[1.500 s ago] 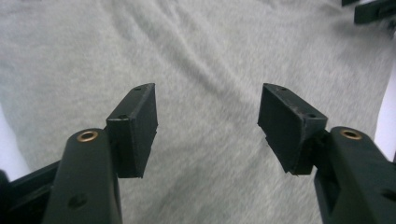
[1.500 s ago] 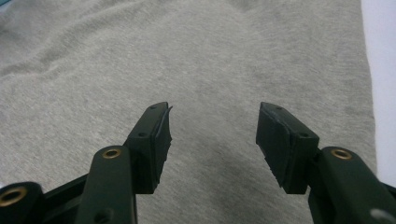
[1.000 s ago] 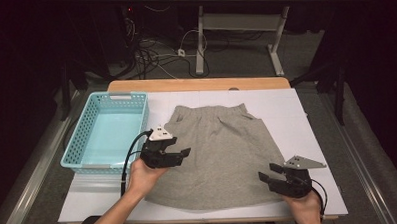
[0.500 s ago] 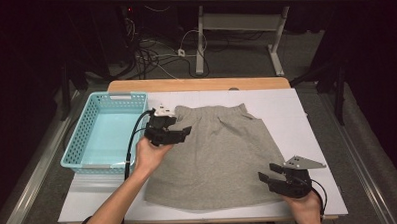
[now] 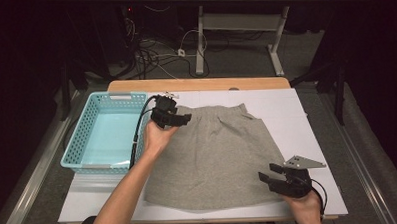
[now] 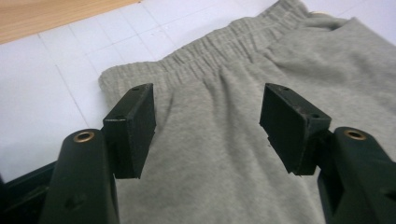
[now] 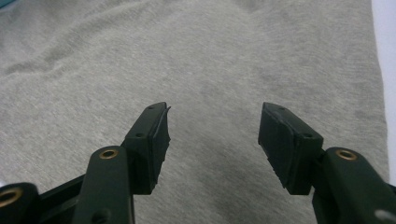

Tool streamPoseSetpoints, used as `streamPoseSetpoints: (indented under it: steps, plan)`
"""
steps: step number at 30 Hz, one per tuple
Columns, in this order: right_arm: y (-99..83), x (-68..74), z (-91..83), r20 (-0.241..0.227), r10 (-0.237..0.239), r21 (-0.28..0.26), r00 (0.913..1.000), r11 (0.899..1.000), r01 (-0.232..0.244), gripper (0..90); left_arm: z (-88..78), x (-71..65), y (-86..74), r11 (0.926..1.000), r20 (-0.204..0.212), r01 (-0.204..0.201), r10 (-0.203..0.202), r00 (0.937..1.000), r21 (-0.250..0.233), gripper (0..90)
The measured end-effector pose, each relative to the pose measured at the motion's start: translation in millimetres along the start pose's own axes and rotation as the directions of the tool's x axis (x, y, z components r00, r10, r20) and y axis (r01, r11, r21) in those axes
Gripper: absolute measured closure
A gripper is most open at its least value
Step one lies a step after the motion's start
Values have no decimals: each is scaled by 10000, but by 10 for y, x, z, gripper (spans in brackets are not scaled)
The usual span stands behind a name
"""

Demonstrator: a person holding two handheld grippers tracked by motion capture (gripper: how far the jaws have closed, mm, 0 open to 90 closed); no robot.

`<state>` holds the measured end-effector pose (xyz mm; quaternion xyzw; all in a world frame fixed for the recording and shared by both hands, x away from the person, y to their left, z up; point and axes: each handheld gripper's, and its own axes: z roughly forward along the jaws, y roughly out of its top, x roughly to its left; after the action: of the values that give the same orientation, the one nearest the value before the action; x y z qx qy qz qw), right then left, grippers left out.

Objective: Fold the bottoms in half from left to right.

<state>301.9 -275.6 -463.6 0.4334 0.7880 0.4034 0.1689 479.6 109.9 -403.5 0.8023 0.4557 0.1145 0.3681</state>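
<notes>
A white worktop [image 5: 317,118] carries a flat grey jersey skirt [image 5: 218,156] beside a turquoise plastic basket [image 5: 104,133]; the left hand-held gripper [image 5: 179,118] hovers wide open at the waistband corner, apparently to grasp it; the right hand-held gripper [image 5: 269,173] waits open and empty at the hem.

White table [image 5: 307,118]: grey skirt [image 5: 218,156] flat at centre, turquoise basket [image 5: 83,158] left.

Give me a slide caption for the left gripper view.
Open left gripper poised over the elastic waistband of grey shorts spread on a white table.
</notes>
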Motion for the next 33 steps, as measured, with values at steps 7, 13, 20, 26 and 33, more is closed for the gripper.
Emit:
streamPoseSetpoints:
  steps: [7,13,20,26,33]
  plan:
    - [4,13,-6,16,-27,-69,10000,10000,27,437,262,205,33,9938,-170,896,-887,9959,656,323]
    - [4,11,10,-11,11,40,10000,10000,-11,439,447,281,56,9887,-646,979,-910,9938,1137,318]
    - [3,15,-4,-38,19,-33,10000,10000,-20,439,623,335,88,9787,-824,1335,-1218,9891,1559,307]
    - [1,-2,-5,-120,6,-29,9999,10000,-7,439,681,387,106,9723,-1029,1561,-1397,9848,1740,314]
    - [1,11,4,-127,-72,44,9999,10000,73,440,746,472,51,9611,-1274,1736,-1486,9806,2149,318]
